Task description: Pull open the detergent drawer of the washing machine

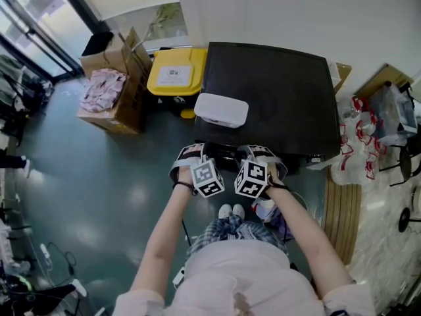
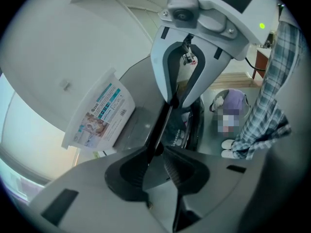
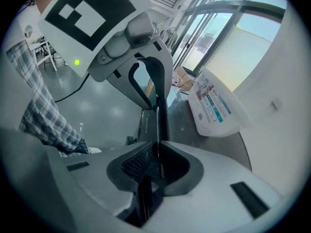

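The dark washing machine (image 1: 270, 91) stands in front of me, seen from above. Both grippers meet at its front top edge, side by side. A thin dark edge (image 2: 163, 123) at the machine's front runs between the tips of my left gripper (image 2: 158, 154), which is shut on it. My right gripper (image 3: 156, 147) is shut on the same dark edge (image 3: 159, 123) from the other side. In the head view the left gripper (image 1: 200, 151) and right gripper (image 1: 253, 151) cover the drawer itself. A white printed pack (image 1: 221, 110) lies on the machine's top near them.
A yellow bin (image 1: 176, 74) and open cardboard boxes (image 1: 115, 84) stand left of the machine. White bags with red handles (image 1: 355, 143) and a wooden strip (image 1: 342, 209) lie to its right. My shoes (image 1: 231, 210) are close to the machine's front on the grey floor.
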### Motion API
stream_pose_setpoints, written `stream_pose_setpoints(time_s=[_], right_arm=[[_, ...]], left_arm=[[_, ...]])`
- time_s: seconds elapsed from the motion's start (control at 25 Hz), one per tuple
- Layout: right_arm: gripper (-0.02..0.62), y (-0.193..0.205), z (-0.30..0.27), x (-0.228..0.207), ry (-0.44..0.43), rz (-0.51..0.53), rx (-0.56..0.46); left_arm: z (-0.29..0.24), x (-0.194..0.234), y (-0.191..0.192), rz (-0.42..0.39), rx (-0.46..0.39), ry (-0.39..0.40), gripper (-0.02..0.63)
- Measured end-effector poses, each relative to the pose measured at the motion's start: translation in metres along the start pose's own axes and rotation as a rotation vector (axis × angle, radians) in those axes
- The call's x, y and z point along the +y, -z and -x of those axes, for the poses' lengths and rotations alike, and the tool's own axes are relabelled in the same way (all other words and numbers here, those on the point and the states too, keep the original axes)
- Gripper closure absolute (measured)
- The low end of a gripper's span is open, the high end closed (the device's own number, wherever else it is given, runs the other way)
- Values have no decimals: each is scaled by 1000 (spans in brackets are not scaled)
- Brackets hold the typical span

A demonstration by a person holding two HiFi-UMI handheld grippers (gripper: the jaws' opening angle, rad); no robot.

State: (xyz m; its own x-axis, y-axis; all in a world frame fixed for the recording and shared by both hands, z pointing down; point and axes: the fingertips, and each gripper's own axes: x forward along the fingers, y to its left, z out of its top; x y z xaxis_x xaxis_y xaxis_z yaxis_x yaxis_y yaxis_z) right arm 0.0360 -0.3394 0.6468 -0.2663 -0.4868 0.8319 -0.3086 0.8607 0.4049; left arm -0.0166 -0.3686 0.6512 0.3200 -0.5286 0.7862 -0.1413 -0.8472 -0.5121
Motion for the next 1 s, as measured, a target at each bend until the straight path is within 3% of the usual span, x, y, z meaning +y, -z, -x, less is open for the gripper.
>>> stream_pose_setpoints(time_s=[0.68,1.0], right_arm=[[529,-1,0,1,-21,5,6],[534,-2,0,7,-42,-11,-2]], left_arm=[[-3,-6,1,-164,32,29,515],[1,-10,3,-189,36,50,523]])
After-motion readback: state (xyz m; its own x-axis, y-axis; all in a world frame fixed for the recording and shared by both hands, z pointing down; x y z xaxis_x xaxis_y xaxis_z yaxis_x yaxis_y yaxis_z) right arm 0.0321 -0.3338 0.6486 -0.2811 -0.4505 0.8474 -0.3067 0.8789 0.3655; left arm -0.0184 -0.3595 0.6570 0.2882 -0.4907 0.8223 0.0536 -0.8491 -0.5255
